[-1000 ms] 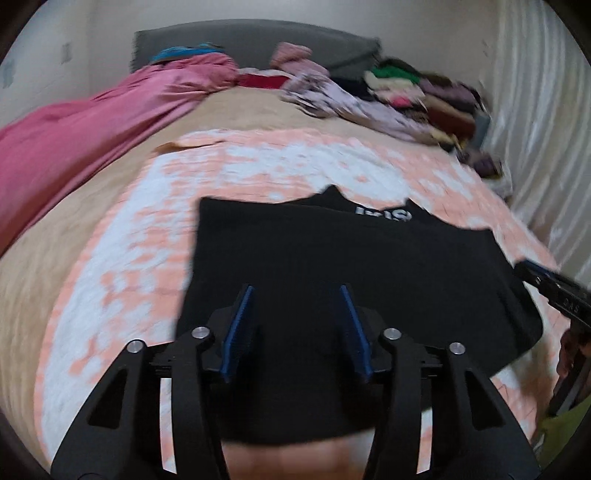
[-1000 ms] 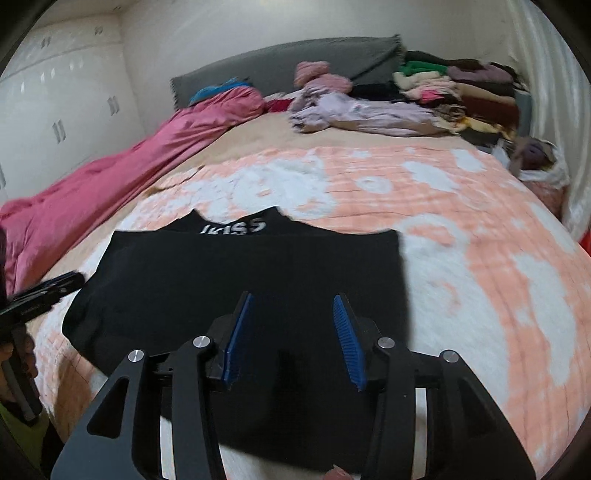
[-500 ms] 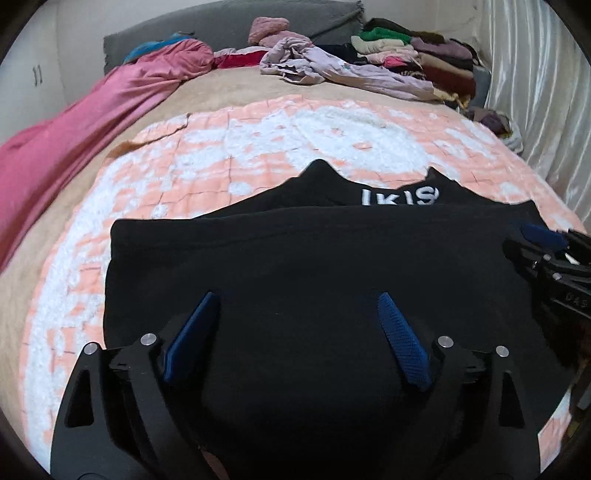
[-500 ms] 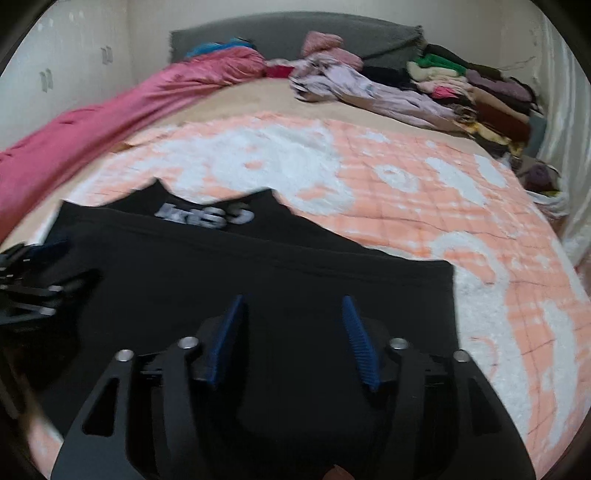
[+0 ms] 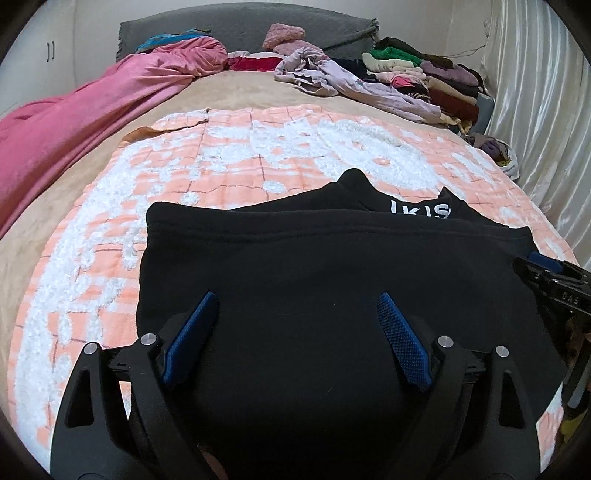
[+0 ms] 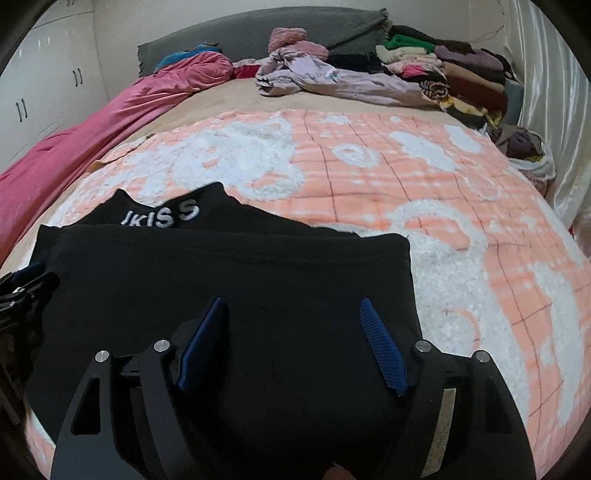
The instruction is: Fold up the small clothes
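Both cameras sit low and close over the near edge of the bed [image 5: 229, 96], looking forward along their own fingers toward the grey headboard [image 6: 258, 33]. The left wrist view stands toward the black garment's [image 5: 314, 280] left side, the right wrist view toward its right. Both share the garment, the peach-and-white blanket [image 6: 369, 162] and the far clothes pile [image 5: 424, 74].

Matte black gripper frames, silver round screws, blue knurled pads on the fingers [image 5: 402, 343].
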`<state>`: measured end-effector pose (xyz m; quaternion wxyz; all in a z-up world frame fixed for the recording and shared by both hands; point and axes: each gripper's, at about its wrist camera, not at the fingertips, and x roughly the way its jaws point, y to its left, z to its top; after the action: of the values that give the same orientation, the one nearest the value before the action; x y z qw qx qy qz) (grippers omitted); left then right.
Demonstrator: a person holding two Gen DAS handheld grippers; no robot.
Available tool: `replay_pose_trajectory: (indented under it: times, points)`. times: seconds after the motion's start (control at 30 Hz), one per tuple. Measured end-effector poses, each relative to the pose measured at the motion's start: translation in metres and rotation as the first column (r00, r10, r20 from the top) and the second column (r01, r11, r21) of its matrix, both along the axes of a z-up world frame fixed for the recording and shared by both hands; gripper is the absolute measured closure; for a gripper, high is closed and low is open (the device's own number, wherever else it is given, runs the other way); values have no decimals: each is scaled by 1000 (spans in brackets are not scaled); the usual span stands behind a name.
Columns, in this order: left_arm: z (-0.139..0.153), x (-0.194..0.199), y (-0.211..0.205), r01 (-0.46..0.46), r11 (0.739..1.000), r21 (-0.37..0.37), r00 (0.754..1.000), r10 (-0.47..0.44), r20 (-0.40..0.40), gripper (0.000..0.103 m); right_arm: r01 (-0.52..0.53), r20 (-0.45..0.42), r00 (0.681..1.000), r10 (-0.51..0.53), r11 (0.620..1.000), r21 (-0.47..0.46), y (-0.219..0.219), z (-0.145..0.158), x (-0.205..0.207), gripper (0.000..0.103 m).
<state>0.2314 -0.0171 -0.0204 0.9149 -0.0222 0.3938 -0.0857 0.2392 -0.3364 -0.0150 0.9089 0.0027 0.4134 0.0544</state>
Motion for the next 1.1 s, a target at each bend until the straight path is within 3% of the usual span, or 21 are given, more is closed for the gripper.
replay_pose_trajectory:
  times: [0.13,0.5,0.83,0.9,0.93,1.1]
  points:
    - [2,-4,1,-7,1000,9,1000,7,13,21,3,8,1000,-3,1000,-29,4,-1,-1,28]
    - [7,-18,5,-19,1000,19,1000,18,16,18,29,18,999,-29,999,16,1,5,-12,23]
    - [17,-34,9,-31,999,11,999,31,14,10,34,21,999,-35,997,71,-5,16,-33,15]
    - [20,-38,10,-35,999,10,999,35,19,10,33,26,999,-35,997,74,-5,19,-38,14]
    - [22,-41,12,-39,999,8,999,38,23,10,35,27,999,-37,997,74,-5,20,-41,8]
    - [29,-51,17,-51,999,-6,998,51,40,10,48,43,998,-51,995,82,-9,25,-53,7]
